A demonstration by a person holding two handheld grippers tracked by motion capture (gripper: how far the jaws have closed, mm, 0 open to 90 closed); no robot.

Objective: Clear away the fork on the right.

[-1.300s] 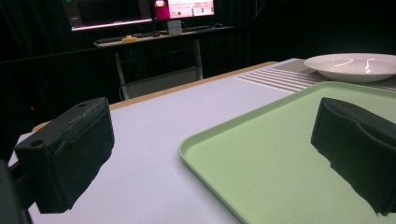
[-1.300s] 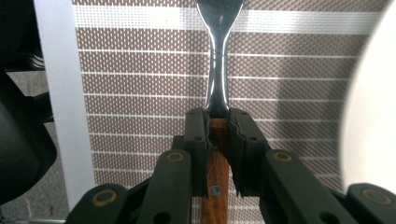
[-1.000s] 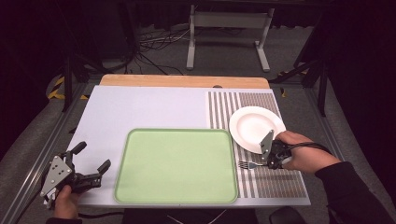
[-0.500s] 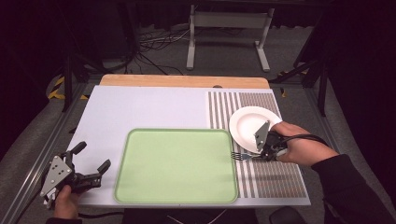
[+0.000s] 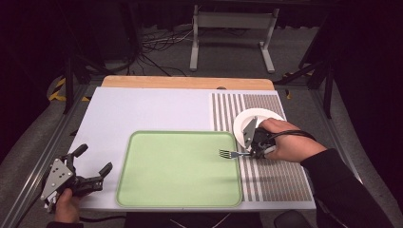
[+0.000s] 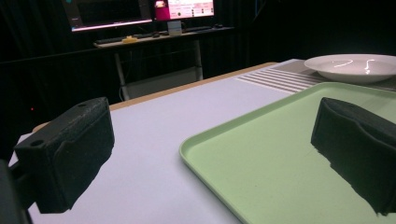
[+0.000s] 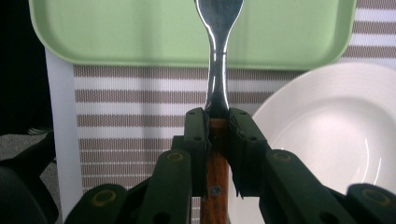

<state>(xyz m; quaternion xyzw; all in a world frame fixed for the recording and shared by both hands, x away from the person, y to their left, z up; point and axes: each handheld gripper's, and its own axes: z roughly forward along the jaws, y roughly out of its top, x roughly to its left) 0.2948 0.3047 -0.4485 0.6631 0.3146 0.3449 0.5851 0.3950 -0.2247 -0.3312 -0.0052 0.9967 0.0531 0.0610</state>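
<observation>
My right gripper is shut on a fork with a wooden handle; its metal tines reach out over the right edge of the green tray. In the right gripper view the jaws clamp the fork at the top of its handle, and the gripper hangs above the striped mat. A white plate lies just behind that hand on the striped placemat. My left gripper rests open near the table's front left corner, with nothing between its pads. It faces the tray.
The white table top stretches behind the tray, with a wooden strip along its far edge. A metal stand and cables lie on the floor beyond. The plate and a desk with lit screens appear past the left gripper.
My right hand has carried the fork leftward and a little up, from the striped mat in front of the plate to the tray's right edge. The left gripper has stayed still.
</observation>
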